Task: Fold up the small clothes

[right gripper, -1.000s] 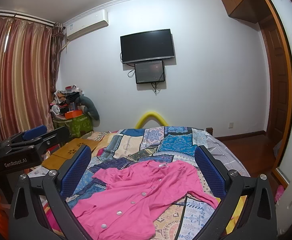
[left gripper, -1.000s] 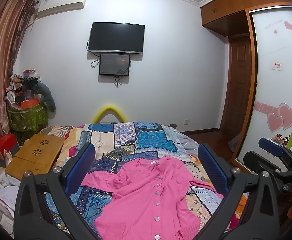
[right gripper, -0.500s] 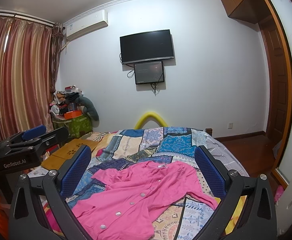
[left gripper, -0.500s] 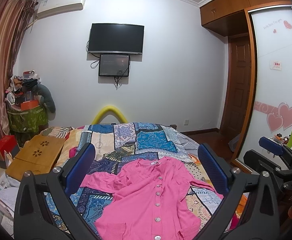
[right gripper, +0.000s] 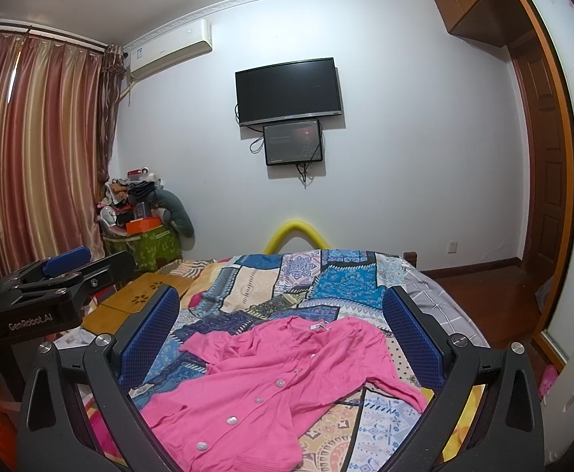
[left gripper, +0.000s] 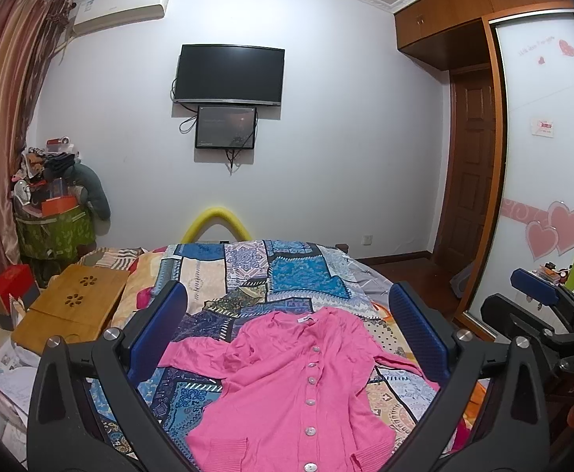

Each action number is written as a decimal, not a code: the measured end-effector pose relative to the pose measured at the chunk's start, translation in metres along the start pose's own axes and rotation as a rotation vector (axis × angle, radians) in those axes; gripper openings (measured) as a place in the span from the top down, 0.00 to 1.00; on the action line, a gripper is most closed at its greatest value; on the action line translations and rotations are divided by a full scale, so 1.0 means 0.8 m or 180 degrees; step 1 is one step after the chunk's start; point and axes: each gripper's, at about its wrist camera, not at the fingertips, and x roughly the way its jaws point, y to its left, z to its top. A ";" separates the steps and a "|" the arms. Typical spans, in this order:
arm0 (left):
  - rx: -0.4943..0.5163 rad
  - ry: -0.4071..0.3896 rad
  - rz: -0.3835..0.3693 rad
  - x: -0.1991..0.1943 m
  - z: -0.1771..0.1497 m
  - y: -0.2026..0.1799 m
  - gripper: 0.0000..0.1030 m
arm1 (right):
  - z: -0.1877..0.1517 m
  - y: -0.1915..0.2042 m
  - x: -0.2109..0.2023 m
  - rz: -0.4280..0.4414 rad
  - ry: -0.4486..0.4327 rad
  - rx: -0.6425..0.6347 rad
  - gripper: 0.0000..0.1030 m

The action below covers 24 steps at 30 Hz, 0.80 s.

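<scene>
Bed point(left gripper: 247, 271) fills the lower half of both views, its patchwork quilt point(left gripper: 302, 275) busy with pattern and lumpy toward the left edge, where a wooden tray point(left gripper: 70, 306) sits. Across the near end of that quilt lies the cardigan point(left gripper: 287, 377), pink, buttoned, front up, collar toward the far wall; it is not folded at all. One sleeve point(left gripper: 196, 354) runs out to the left, partly bunched, and the other point(right gripper: 397, 387) trails off to the right toward the bed's edge.

Both tools hover above the cloth, touching nothing. The left gripper point(left gripper: 287, 338) has its jaws spread wide, the whole chest of the cardigan showing between them; the right gripper point(right gripper: 281, 338) is equally wide and empty.

Risks, as I judge them, start with the quilt — it is soft and loose, so a low pinch at a sleeve or hem could catch bedding along with the knit and drag both. The knit looks thin and stretchy; a one-sided pull would likely skew the body instead of carrying it over cleanly. The right sleeve, lying near the edge, could slide off if tugged outward. The buttons point(left gripper: 309, 401) form a stiff line down the middle — a fold set across them may sit proud or spring back. The wrinkled left sleeve, folded as it lies, would leave a lump in the finished piece.
</scene>
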 end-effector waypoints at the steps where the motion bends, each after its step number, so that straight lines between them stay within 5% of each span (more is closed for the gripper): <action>1: -0.0007 0.0002 0.0000 0.000 0.000 0.001 0.00 | 0.000 0.000 0.000 -0.0003 0.0001 0.0000 0.00; 24: -0.0036 0.0030 0.0006 0.005 0.000 0.003 0.00 | -0.002 -0.009 0.003 -0.0020 0.0015 0.0021 0.00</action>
